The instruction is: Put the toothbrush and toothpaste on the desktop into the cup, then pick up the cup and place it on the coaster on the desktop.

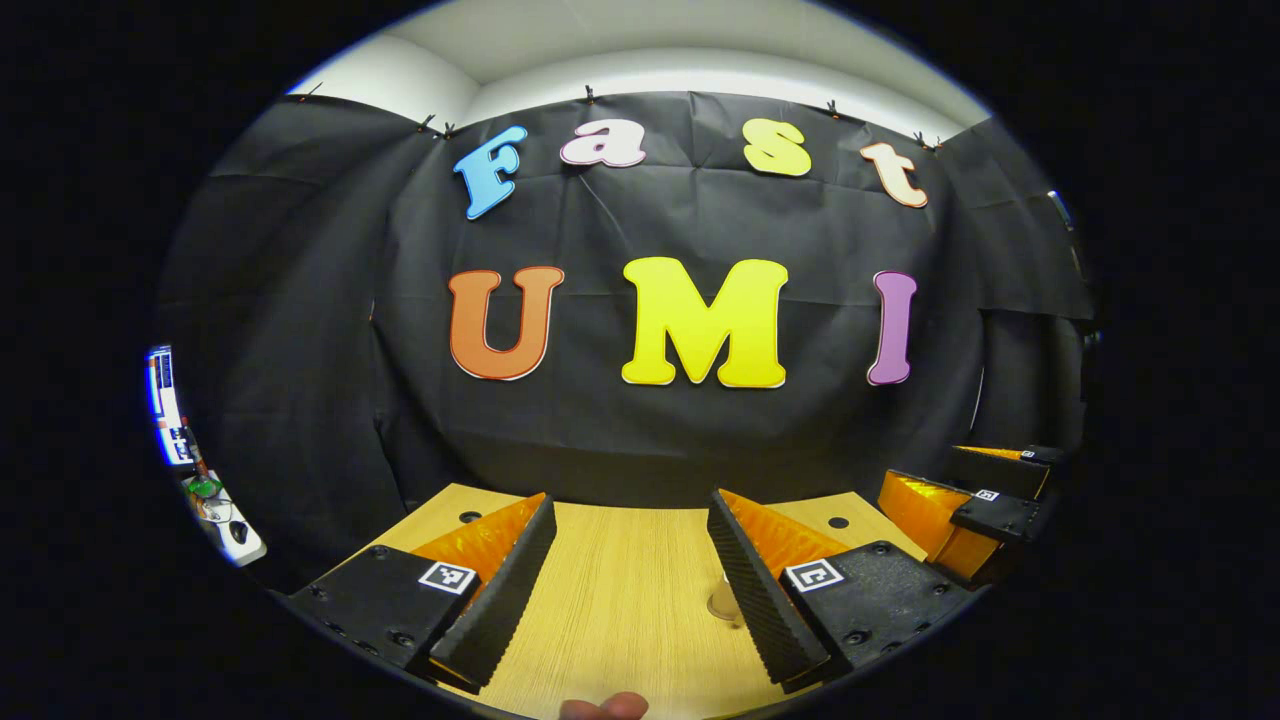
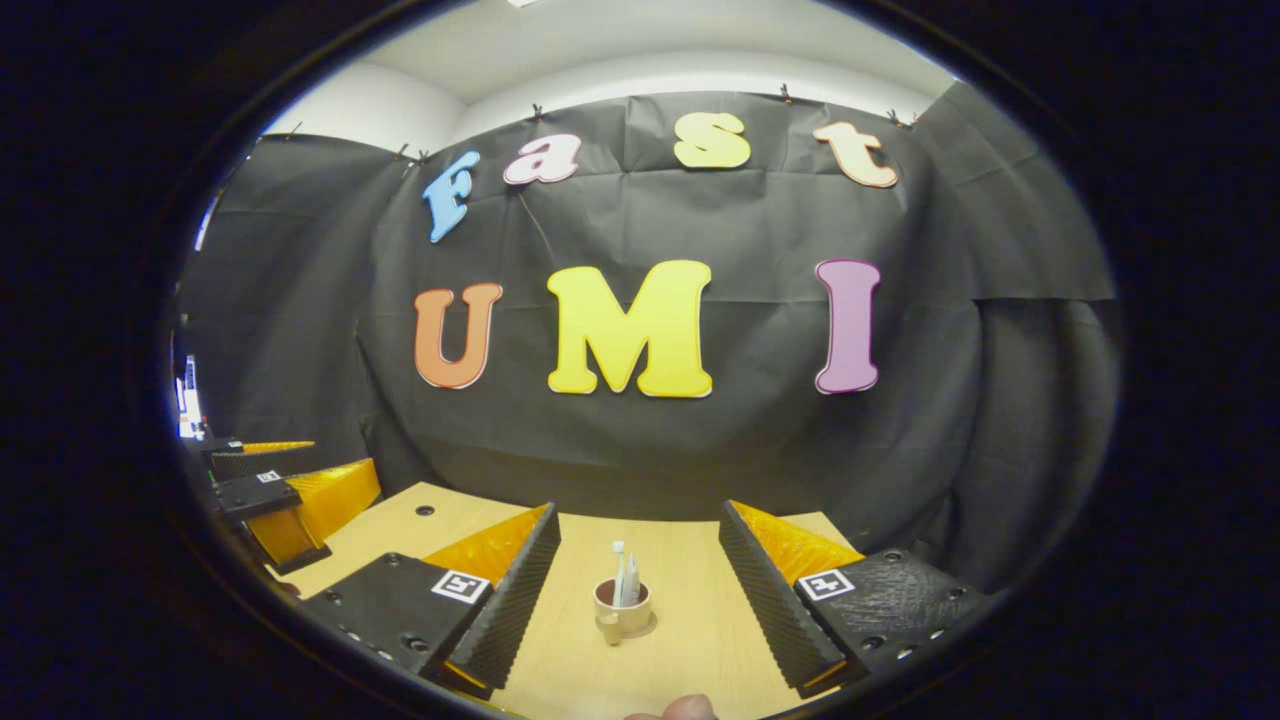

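Tan handled cup (image 2: 622, 610) holding white toothbrush (image 2: 618, 572) and toothpaste (upright) on wooden desktop (image 2: 690, 640); right gripper (image 2: 640, 600) and left gripper (image 1: 630, 580) fingers wide, empty.

desktop (image 2: 690, 640) — matt wood grain, fingers (image 2: 515, 595) ribbed

Cup (image 2: 622, 610) stands on the desktop (image 2: 690, 640), centred btwn the right gripper (image 2: 635, 590) fingers, touching neither; toothbrush (image 2: 618, 572) and toothpaste (image 2: 631, 580) stand upright in the cup, side by side; whether a coaster lies under the cup, can't tell; left gripper (image 2: 270, 490) sits well left of the cup, over the desktop's left edge; booth wall (image 2: 640, 440) hangs behind the cup, past the desktop's far edge.
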The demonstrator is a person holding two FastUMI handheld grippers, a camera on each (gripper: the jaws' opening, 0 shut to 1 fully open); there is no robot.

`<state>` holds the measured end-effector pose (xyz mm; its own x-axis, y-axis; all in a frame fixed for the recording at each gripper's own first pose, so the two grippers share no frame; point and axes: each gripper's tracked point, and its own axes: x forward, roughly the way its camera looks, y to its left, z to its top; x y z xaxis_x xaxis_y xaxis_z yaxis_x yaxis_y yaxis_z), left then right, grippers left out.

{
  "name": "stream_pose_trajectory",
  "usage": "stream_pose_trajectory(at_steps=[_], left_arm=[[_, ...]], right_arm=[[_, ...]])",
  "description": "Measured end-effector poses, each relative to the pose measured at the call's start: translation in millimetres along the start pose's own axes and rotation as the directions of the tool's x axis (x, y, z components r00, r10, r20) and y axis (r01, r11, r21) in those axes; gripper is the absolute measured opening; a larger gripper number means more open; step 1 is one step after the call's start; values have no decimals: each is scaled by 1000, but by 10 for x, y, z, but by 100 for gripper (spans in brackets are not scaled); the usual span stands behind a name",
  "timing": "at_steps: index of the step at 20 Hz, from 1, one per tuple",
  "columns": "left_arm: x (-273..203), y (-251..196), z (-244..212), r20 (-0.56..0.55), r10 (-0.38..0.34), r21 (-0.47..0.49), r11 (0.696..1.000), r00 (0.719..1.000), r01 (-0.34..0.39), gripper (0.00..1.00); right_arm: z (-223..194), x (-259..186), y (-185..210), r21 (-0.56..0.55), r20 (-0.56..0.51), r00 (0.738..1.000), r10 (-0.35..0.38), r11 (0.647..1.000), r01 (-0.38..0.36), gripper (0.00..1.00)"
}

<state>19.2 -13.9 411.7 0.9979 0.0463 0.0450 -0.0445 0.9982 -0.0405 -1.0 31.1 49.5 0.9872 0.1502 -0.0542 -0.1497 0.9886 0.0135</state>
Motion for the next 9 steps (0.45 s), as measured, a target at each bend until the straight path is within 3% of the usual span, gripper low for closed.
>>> stream_pose_trajectory(at_steps=[9], left_arm=[[96,8,33,2,-17,-5,1000,1000,17,96]], right_arm=[[37,56,37,-4,4,1000,-6,1000,6,96]])
